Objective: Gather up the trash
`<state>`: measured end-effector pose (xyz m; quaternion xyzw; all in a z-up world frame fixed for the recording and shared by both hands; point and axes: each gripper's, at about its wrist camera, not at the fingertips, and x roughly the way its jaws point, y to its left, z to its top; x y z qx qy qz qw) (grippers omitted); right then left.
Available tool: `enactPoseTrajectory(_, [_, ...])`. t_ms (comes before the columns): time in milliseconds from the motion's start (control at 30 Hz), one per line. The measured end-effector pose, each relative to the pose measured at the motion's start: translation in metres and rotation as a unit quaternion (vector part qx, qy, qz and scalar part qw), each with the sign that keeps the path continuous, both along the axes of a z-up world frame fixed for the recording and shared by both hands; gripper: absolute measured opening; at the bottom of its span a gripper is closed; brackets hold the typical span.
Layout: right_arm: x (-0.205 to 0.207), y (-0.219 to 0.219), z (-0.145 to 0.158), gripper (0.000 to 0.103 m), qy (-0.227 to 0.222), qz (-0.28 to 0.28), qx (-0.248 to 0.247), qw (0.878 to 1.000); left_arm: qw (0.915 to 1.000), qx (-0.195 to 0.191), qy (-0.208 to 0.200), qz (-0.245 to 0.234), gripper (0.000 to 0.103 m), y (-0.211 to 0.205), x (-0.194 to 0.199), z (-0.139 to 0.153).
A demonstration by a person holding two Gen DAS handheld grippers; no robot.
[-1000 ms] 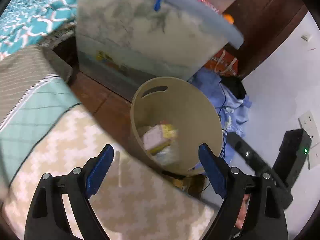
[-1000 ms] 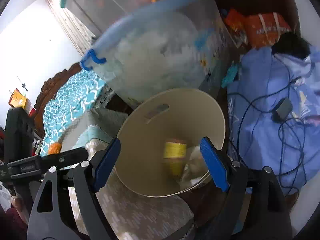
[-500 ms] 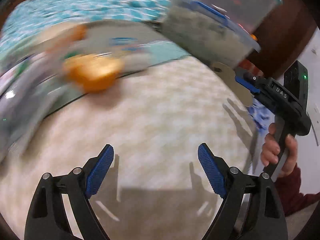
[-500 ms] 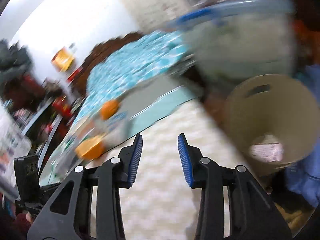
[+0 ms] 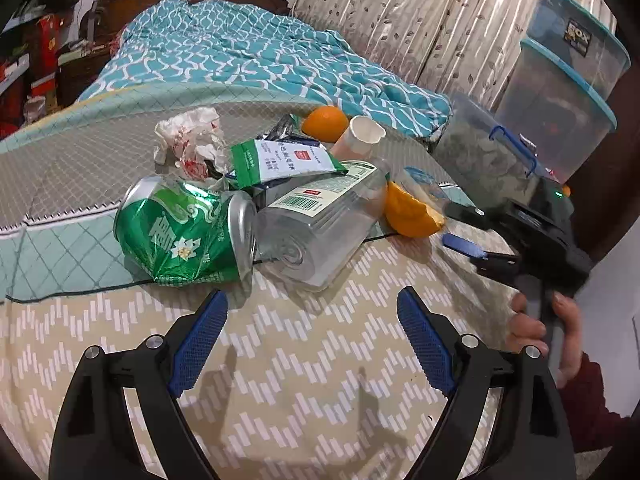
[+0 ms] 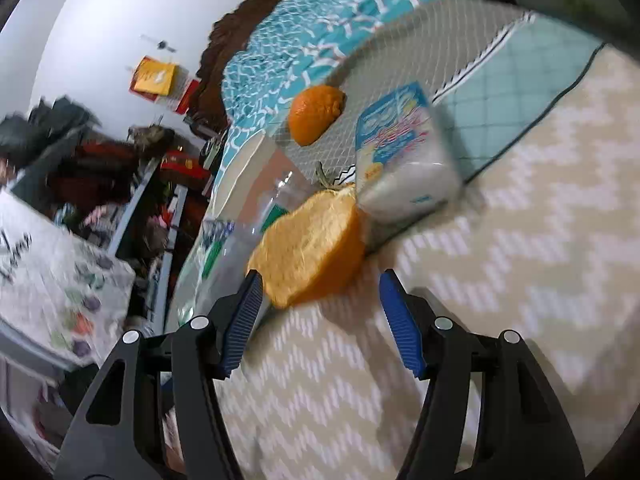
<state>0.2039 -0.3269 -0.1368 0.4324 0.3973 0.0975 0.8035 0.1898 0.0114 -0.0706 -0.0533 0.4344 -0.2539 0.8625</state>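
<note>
trash pile on the bed [image 5: 304, 360]: crushed green can [image 5: 180, 232], clear bottle [image 5: 320, 224], orange peel [image 6: 312, 252]. left gripper [image 5: 312, 336] jaws wide, empty; right gripper [image 6: 320, 316] jaws wide just before the peel.

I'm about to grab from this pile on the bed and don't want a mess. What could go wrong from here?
1. The orange peel leans against the clear plastic bottle; the open right gripper closing on it may nudge the bottle.
2. The bottle touches the crushed green can, so both could roll.
3. The peel is thin and curved, so it may slip from the pads.
</note>
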Motion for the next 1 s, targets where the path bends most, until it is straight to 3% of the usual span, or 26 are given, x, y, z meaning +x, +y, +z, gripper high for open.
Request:
enactPoseTrajectory(33, [0.004,0.004,-0.003,0.055,0.005,0.002,0.001,1.000,1.0000,-0.002,0.004,-0.002,0.083,-0.001,0.001,-0.001])
enactPoseTrajectory(67, [0.007,0.008,-0.006,0.039,0.013,0.007,-0.001,1.000,0.9999,-0.005,0.008,-0.006,0.083,-0.002,0.002,-0.002])
enactPoseTrajectory(167, [-0.005,0.013,-0.010,0.027,0.020,0.022,-0.011,0.999,0.9997,-0.013,0.009,-0.016,0.083,-0.008,-0.001,-0.003])
enactPoseTrajectory(267, [-0.033,0.015,-0.010,0.020,0.015,0.042,-0.031,0.999,0.9991,-0.019,0.014,-0.036,0.083,-0.020,-0.005,-0.006])
enactPoseTrajectory(400, [-0.082,0.032,-0.008,0.018,0.011,0.080,-0.074,0.994,0.9958,-0.033,0.039,-0.076,0.083,-0.046,-0.008,-0.012])
enactPoseTrajectory(533, [-0.111,0.037,-0.002,0.024,-0.006,0.107,-0.109,0.988,0.9912,-0.025,0.053,-0.118,0.083,-0.085,-0.013,-0.018])
enactPoseTrajectory(600, [-0.117,0.018,0.003,0.056,-0.020,0.074,-0.110,0.991,0.9899,-0.018,0.064,-0.126,0.083,-0.102,-0.012,-0.023])
enactPoseTrajectory(633, [-0.120,-0.002,0.009,0.085,-0.032,0.028,-0.113,0.993,0.9897,-0.014,0.066,-0.126,0.083,-0.109,-0.010,-0.024])
enactPoseTrajectory(667, [-0.121,-0.013,0.013,0.089,-0.040,0.001,-0.115,0.993,0.9905,-0.004,0.063,-0.122,0.083,-0.115,-0.008,-0.024])
enactPoseTrajectory(733, [-0.111,-0.037,0.023,0.088,-0.049,-0.027,-0.125,0.991,0.9920,0.005,0.060,-0.111,0.083,-0.123,-0.001,-0.023])
enactPoseTrajectory(833, [-0.074,-0.066,0.031,0.086,-0.037,-0.066,-0.168,0.983,0.9930,-0.011,0.064,-0.099,0.083,-0.126,0.013,-0.017])
enactPoseTrajectory(1000, [-0.003,-0.065,0.031,0.085,-0.015,-0.061,-0.173,0.983,0.9951,-0.011,0.053,-0.082,0.083,-0.132,0.026,-0.013])
